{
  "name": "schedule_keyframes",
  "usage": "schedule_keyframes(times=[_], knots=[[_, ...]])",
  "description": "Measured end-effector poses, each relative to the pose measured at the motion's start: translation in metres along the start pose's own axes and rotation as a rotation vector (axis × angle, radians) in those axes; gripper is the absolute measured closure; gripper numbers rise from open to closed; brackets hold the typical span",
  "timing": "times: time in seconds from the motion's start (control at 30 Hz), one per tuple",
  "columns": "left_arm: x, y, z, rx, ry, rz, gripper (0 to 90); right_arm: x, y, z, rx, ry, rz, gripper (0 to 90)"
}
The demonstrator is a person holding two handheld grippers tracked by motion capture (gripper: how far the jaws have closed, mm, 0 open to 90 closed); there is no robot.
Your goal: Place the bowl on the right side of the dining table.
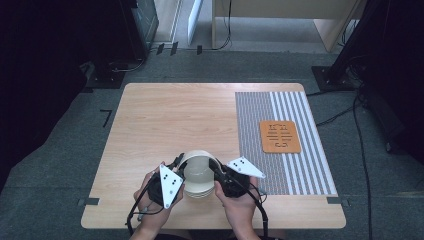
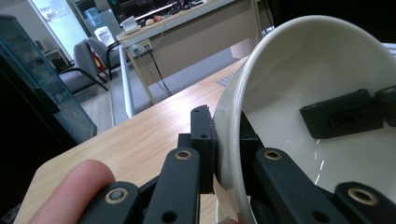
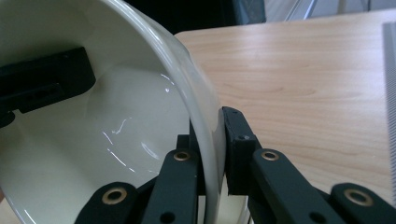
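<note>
cream bowl (image 1: 199, 172) is gripped on opp. rim walls by left gripper (image 2: 227, 156) & right gripper (image 3: 211, 151), jaws clamped, tilted, near table's (image 1: 165, 120) front edge above other bowls. pickup judged done; placement still left, destination unclear.

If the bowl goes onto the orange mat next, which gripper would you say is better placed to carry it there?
Probably the right gripper: it clamps the bowl rim on the side nearer the orange mat. The left gripper grips the far rim.
</note>
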State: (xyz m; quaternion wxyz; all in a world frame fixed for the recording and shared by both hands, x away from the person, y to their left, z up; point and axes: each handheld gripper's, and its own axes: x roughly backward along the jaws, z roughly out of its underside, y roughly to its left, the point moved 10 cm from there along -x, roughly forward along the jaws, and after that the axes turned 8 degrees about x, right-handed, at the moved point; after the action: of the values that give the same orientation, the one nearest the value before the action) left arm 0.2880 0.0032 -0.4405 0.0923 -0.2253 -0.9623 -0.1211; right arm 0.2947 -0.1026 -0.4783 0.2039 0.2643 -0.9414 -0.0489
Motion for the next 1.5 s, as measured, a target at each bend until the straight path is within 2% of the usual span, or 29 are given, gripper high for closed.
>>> schedule_keyframes(times=[0.1, 0.17, 0.27, 0.3, 0.33, 0.37, 0.43, 0.53, 0.67, 0.87, 1.1, 1.27, 1.4, 1.5], knots=[[0.000, -0.001, 0.001, 0.023, 0.017, 0.019, 83.7, 0.003, 0.000, -0.003, 0.045, -0.016, 0.033, 84.4], [0.001, -0.001, -0.001, 0.061, 0.013, 0.059, 81.1, 0.005, -0.001, -0.006, 0.081, -0.026, 0.048, 84.4], [0.006, 0.001, -0.006, 0.141, -0.003, 0.118, 63.9, 0.008, -0.005, -0.009, 0.105, -0.036, 0.074, 84.4], [0.008, 0.006, -0.009, 0.181, -0.004, 0.108, 56.3, 0.009, -0.007, -0.010, 0.115, -0.037, 0.081, 84.4], [0.009, 0.012, -0.010, 0.209, -0.005, 0.084, 44.5, 0.010, -0.010, -0.011, 0.124, -0.037, 0.089, 84.4], [0.010, 0.014, -0.011, 0.236, 0.000, 0.086, 33.3, 0.011, -0.011, -0.011, 0.128, -0.038, 0.094, 84.4], [0.011, 0.018, -0.011, 0.261, 0.005, 0.080, 22.2, 0.013, -0.013, -0.012, 0.131, -0.044, 0.091, 84.4], [0.013, 0.020, -0.010, 0.298, 0.016, 0.116, 11.6, 0.016, -0.015, -0.015, 0.151, -0.051, 0.109, 84.4], [0.015, 0.024, -0.009, 0.308, 0.022, 0.131, 4.5, 0.020, -0.023, -0.019, 0.154, -0.063, 0.131, 84.4], [0.016, 0.040, -0.005, 0.334, 0.017, 0.083, 2.6, 0.027, -0.035, -0.025, 0.141, -0.079, 0.158, 84.4], [0.016, 0.058, 0.004, 0.369, 0.039, 0.045, 1.3, 0.035, -0.049, -0.031, 0.123, -0.093, 0.187, 84.4], [0.012, 0.077, 0.019, 0.422, 0.068, 0.028, 1.3, 0.041, -0.059, -0.035, 0.112, -0.102, 0.203, 84.4], [0.009, 0.092, 0.033, 0.434, 0.097, -0.004, 1.3, 0.045, -0.065, -0.036, 0.114, -0.104, 0.218, 84.4], [0.008, 0.104, 0.045, 0.466, 0.117, -0.020, 1.3, 0.047, -0.069, -0.038, 0.105, -0.108, 0.225, 84.4]])
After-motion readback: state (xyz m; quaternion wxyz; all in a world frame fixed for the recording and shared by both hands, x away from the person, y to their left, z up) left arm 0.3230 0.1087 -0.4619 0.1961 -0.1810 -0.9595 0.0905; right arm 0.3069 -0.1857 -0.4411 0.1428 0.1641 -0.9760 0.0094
